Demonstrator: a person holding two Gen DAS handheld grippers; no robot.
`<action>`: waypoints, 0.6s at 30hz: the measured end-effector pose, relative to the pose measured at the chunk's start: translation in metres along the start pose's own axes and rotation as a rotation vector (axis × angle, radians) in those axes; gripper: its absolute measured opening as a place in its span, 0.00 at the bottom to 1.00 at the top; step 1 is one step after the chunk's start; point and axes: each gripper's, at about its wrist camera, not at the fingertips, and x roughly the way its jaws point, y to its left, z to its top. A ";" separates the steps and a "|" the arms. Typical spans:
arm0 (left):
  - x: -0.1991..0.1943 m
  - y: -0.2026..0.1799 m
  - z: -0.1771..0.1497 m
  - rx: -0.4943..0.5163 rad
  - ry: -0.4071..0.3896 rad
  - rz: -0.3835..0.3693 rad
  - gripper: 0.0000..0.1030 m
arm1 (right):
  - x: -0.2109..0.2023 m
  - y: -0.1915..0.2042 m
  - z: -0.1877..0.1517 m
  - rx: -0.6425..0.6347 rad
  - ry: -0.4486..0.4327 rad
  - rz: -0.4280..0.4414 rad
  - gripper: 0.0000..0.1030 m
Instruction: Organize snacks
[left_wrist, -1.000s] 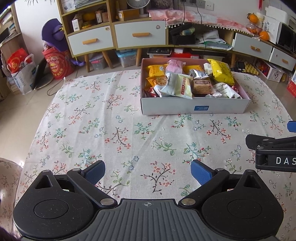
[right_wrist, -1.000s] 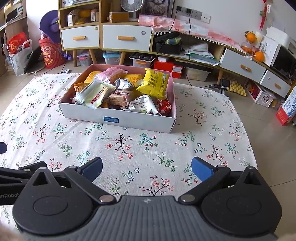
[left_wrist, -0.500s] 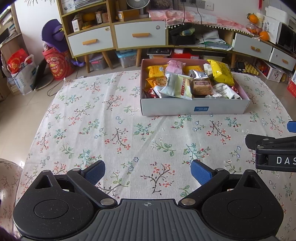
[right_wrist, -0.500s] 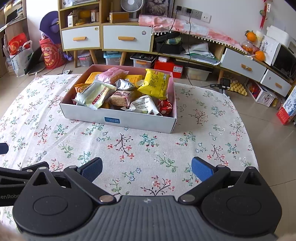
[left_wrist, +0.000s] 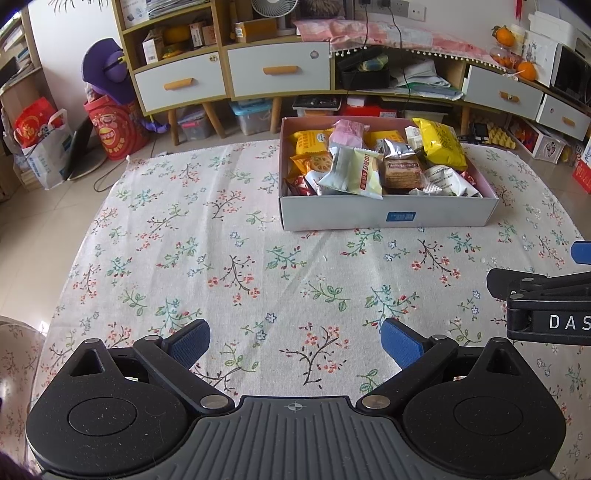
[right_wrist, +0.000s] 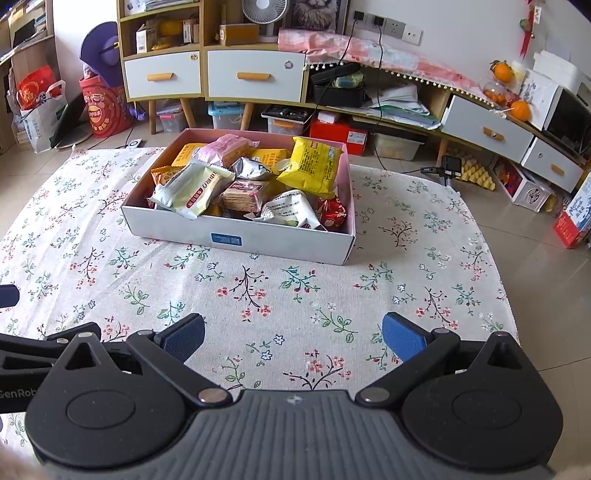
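A shallow white cardboard box (left_wrist: 347, 216) (right_wrist: 280, 245) with a pink inside sits at the far side of the floral tablecloth (left_wrist: 229, 258). It holds several snack packets, among them a yellow bag (left_wrist: 441, 142) (right_wrist: 314, 164), a pale green-white packet (left_wrist: 356, 171) (right_wrist: 192, 190) and a brown wafer pack (left_wrist: 402, 171) (right_wrist: 245, 194). My left gripper (left_wrist: 294, 341) hovers open over the cloth, well short of the box, nothing between its blue pads. My right gripper (right_wrist: 293, 338) is open too, empty, near the table's front edge.
The right gripper's black body (left_wrist: 543, 306) juts in at the left wrist view's right edge. The left gripper's body (right_wrist: 40, 347) shows at the lower left of the right wrist view. Behind the table stand drawer cabinets (right_wrist: 255, 75), storage bins and bags on the floor.
Both views have shifted very slightly; the box appears a touch lower in the frames. Both grippers stay open and empty.
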 end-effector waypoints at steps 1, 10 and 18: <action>0.000 0.000 0.000 0.000 0.000 0.000 0.97 | 0.000 0.000 0.000 0.001 0.000 0.000 1.00; 0.000 0.000 0.000 0.000 -0.001 0.000 0.97 | 0.000 0.001 0.000 0.001 0.000 0.004 1.00; 0.000 0.000 0.000 0.000 -0.001 0.001 0.97 | 0.000 0.001 -0.001 0.002 0.002 0.007 1.00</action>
